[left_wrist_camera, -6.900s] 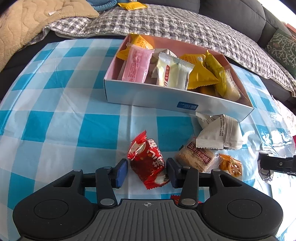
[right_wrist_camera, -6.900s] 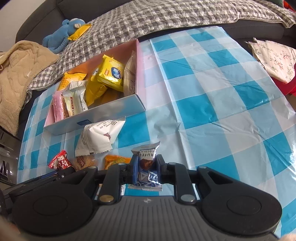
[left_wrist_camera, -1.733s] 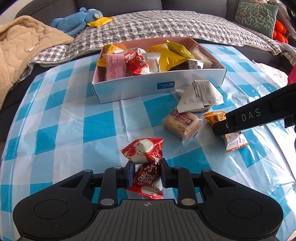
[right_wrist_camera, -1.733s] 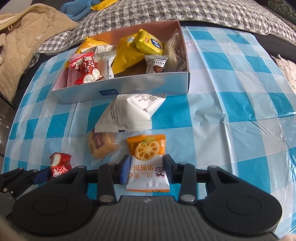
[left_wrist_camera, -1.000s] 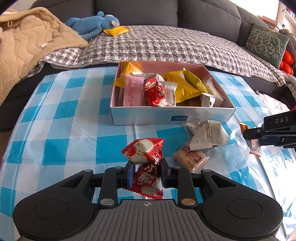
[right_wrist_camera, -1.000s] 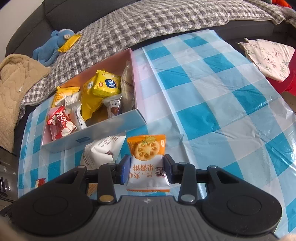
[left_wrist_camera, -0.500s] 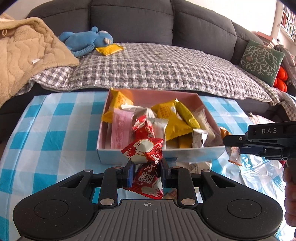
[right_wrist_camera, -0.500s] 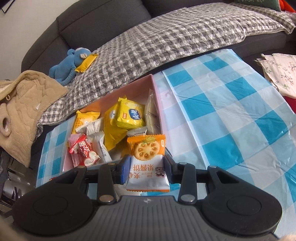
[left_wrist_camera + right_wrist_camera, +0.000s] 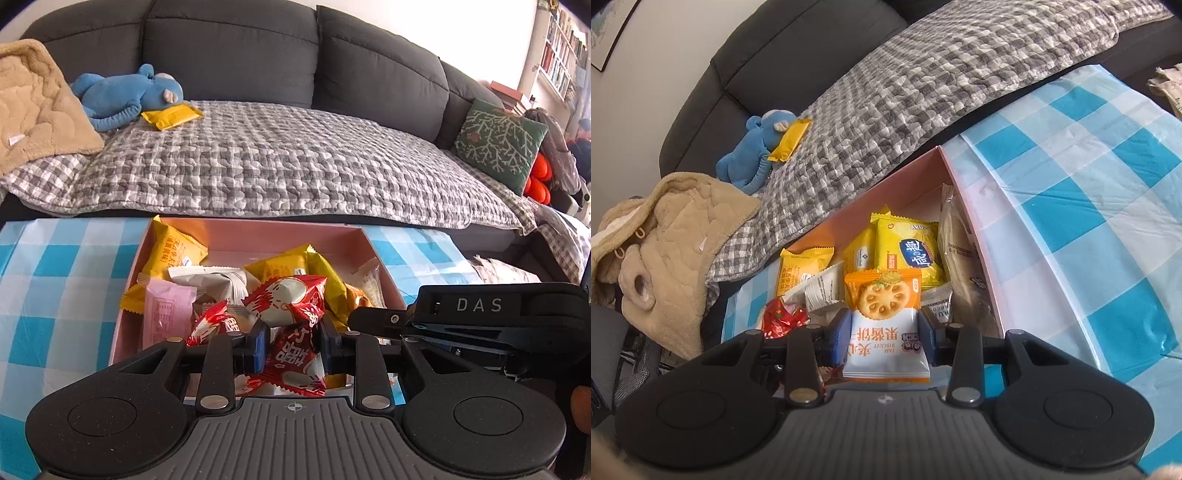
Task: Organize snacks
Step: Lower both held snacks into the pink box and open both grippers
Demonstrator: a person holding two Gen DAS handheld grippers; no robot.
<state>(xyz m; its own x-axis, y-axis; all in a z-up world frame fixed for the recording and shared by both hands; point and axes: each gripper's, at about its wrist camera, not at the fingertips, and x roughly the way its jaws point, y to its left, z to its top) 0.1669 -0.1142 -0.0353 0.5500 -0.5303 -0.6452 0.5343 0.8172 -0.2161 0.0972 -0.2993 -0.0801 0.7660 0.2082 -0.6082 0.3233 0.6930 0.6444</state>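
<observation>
My left gripper (image 9: pixel 291 343) is shut on a red and white candy packet (image 9: pixel 293 332) and holds it above the near side of the pink-lined snack box (image 9: pixel 258 236). My right gripper (image 9: pixel 884 334) is shut on an orange and white jam biscuit packet (image 9: pixel 884 321) and holds it over the same box (image 9: pixel 945 173), near its right end. The right gripper also shows in the left wrist view (image 9: pixel 373 317), at the box's right side. The box holds several packets: yellow ones (image 9: pixel 177 251), a pink one (image 9: pixel 166 314), a second red candy (image 9: pixel 214 321).
The box sits on a blue and white checked tablecloth (image 9: pixel 1089 221). Behind it is a dark sofa with a grey checked quilt (image 9: pixel 277 166), a blue plush toy (image 9: pixel 125 96), a yellow packet (image 9: pixel 171 114), a beige blanket (image 9: pixel 665 236) and a green cushion (image 9: pixel 498 140).
Both grippers have lifted their packets off the table and carried them forward over the box. The left one took a second red candy after the first went into the box.
</observation>
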